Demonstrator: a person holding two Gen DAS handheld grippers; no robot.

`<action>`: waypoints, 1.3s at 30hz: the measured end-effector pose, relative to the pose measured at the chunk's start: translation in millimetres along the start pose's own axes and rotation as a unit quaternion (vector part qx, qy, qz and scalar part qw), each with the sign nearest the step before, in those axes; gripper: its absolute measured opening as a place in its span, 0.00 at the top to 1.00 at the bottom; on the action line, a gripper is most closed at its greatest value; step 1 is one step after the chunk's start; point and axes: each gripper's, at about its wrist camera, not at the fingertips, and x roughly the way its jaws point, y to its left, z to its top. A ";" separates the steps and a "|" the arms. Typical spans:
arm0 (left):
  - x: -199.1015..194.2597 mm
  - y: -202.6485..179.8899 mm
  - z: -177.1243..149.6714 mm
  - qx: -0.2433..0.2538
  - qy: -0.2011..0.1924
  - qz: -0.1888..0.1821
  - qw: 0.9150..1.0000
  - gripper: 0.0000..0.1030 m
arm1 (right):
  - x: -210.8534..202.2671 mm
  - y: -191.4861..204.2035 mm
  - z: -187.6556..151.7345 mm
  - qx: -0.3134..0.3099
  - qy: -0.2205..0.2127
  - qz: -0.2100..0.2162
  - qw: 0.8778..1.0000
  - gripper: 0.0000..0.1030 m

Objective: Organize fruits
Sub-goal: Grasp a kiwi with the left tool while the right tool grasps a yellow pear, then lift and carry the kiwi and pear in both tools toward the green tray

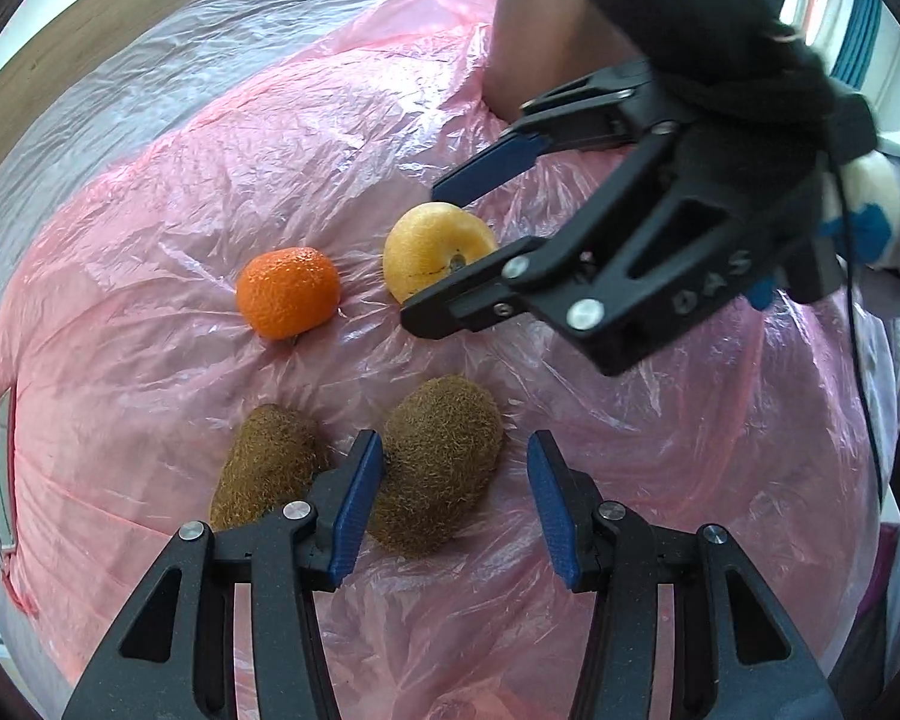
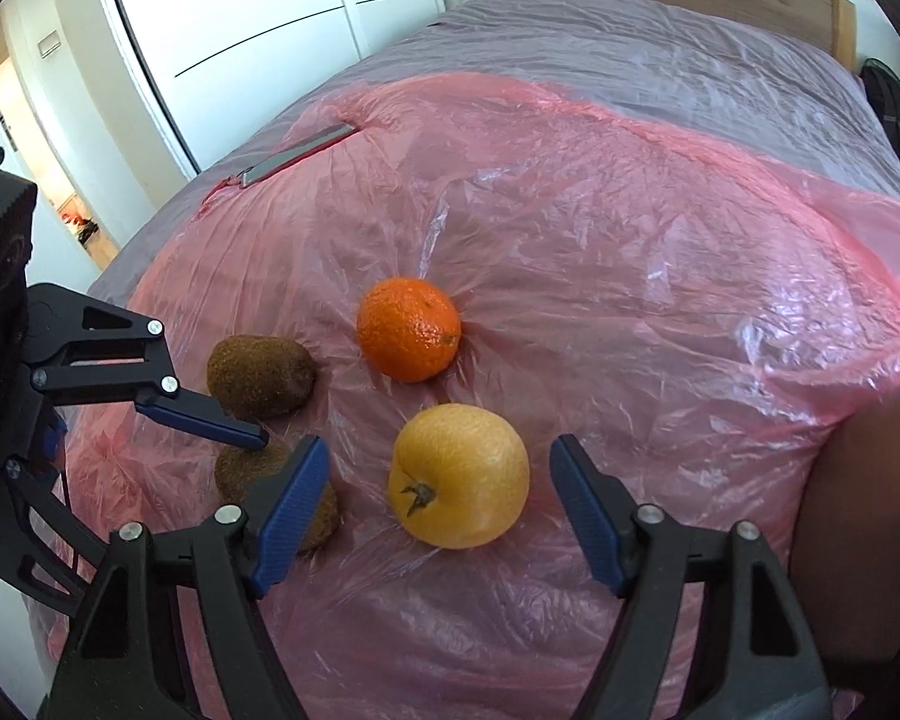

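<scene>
Jaws of the left gripper (image 1: 453, 441) stand part-way apart around a fuzzy brown kiwi (image 1: 438, 468). In the left wrist view the pad at 9 o'clock touches the kiwi's side, while the pad at 3 o'clock shows a gap, so nothing is clamped. A second kiwi (image 1: 267, 462) lies just beside the first, at its 9 o'clock, with that touching finger between the two. At 11 o'clock from the kiwis sits an orange mandarin (image 1: 288, 291), and at 12 o'clock a yellow fruit (image 1: 432, 246). The right gripper (image 2: 439, 443), carried by a black-gloved hand (image 1: 720, 30), is spread wide on both sides of the yellow fruit – clear space shows at each pad in the right wrist view. All four fruits rest on a crinkled pink plastic sheet (image 1: 210, 150) over a grey-covered bed (image 2: 630, 42).
</scene>
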 end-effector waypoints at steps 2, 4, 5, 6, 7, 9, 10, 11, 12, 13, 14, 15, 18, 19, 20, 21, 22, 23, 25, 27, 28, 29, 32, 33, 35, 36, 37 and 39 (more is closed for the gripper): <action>0.1 -0.3 1.4 0.011 0.005 -0.003 1.000 0.57 | 4.3 -1.2 0.8 -0.009 0.005 0.006 1.000 0.00; 2.1 -0.9 4.0 0.020 0.012 -0.002 1.000 0.57 | 8.7 -3.2 1.3 -0.012 0.011 0.012 1.000 0.00; 4.3 -0.6 6.6 0.024 0.015 -0.003 1.000 0.57 | 10.3 -4.3 1.3 -0.013 0.013 0.014 1.000 0.00; 7.2 -0.9 8.6 0.030 0.021 -0.001 0.999 0.57 | 12.4 -5.7 1.6 -0.013 0.015 0.016 1.000 0.00; 12.5 -0.3 15.2 0.033 0.024 0.002 0.999 0.56 | 13.4 -6.2 1.3 -0.013 0.016 0.018 1.000 0.00; 18.9 0.0 20.0 0.036 0.030 0.006 0.999 0.56 | 16.6 -7.1 0.9 -0.015 0.020 0.021 0.999 0.00; 22.4 -0.1 21.2 0.039 0.034 0.010 0.999 0.56 | 16.8 -7.3 0.3 -0.015 0.020 0.021 0.999 0.00; 25.4 0.2 21.9 0.041 0.037 0.014 0.998 0.56 | 17.3 -7.8 0.2 -0.016 0.020 0.021 0.999 0.00; 28.4 -0.1 22.9 0.045 0.040 0.018 0.998 0.56 | 17.3 -7.9 -0.4 -0.017 0.019 0.022 0.999 0.01; 30.6 -0.2 23.2 0.048 0.043 0.019 0.998 0.56 | 17.1 -7.7 -1.1 -0.018 0.020 0.021 0.999 0.04; 32.6 0.4 19.1 0.048 0.045 0.019 0.998 0.55 | 17.7 -7.4 -1.6 -0.021 0.021 0.020 0.999 0.06; 34.7 -0.1 19.5 0.051 0.046 0.021 0.997 0.55 | 18.2 -7.4 -2.4 -0.024 0.021 0.019 0.999 0.07; 40.5 -0.1 19.0 0.053 0.051 0.028 0.997 0.55 | 19.0 -7.5 -4.4 -0.027 0.022 0.014 0.999 0.17; 40.5 -0.5 18.4 0.051 0.050 0.029 0.997 0.56 | 18.5 -8.3 -4.6 -0.027 0.021 0.014 0.999 0.21; 40.4 0.3 18.2 0.047 0.048 0.029 0.997 0.57 | 17.7 -8.5 -5.2 -0.028 0.020 0.014 0.999 0.21; 41.7 0.6 19.2 0.044 0.046 0.031 0.997 0.59 | 16.8 -8.0 -5.8 -0.031 0.019 0.013 0.999 0.21; 40.5 2.6 18.6 0.041 0.043 0.032 0.998 0.60 | 16.5 -7.2 -6.3 -0.034 0.018 0.011 0.999 0.22; 39.7 3.7 18.6 0.037 0.041 0.032 0.998 0.61 | 16.0 -7.1 -6.7 -0.035 0.017 0.010 0.999 0.22; 36.5 3.1 18.6 0.033 0.038 0.039 0.998 0.61 | 14.8 -8.1 -7.8 -0.032 0.015 0.012 0.999 0.22; 32.0 5.1 15.9 0.028 0.033 0.047 0.998 0.61 | 12.9 -9.5 -8.7 -0.027 0.013 0.013 0.999 0.22; 28.8 5.7 13.8 0.024 0.030 0.049 0.998 0.61 | 11.4 -10.2 -8.6 -0.025 0.011 0.012 1.000 0.22; 23.5 7.0 10.9 0.017 0.025 0.052 0.998 0.62 | 8.9 -11.2 -8.7 -0.023 0.009 0.011 1.000 0.22; 13.7 10.2 8.4 -0.002 0.012 0.060 0.998 0.62 | 1.4 -13.8 -8.1 -0.016 0.003 0.010 1.000 0.22; 9.7 11.8 8.6 -0.006 0.009 0.063 0.998 0.62 | -1.0 -14.0 -8.2 -0.016 0.002 0.008 1.000 0.22; 3.6 13.1 7.3 -0.015 0.004 0.068 0.998 0.62 | -5.6 -14.6 -8.9 -0.014 0.000 0.005 1.000 0.22; -0.4 13.6 6.6 -0.021 0.000 0.070 0.997 0.62 | -8.3 -15.1 -9.2 -0.011 -0.002 0.005 1.000 0.22; -4.7 14.1 5.9 -0.029 -0.005 0.070 0.997 0.62 | -11.0 -15.5 -9.5 -0.009 -0.004 0.005 1.000 0.22; -11.6 15.5 5.2 -0.038 -0.011 0.070 0.997 0.62 | -16.6 -14.1 -10.0 -0.006 -0.007 0.005 1.000 0.22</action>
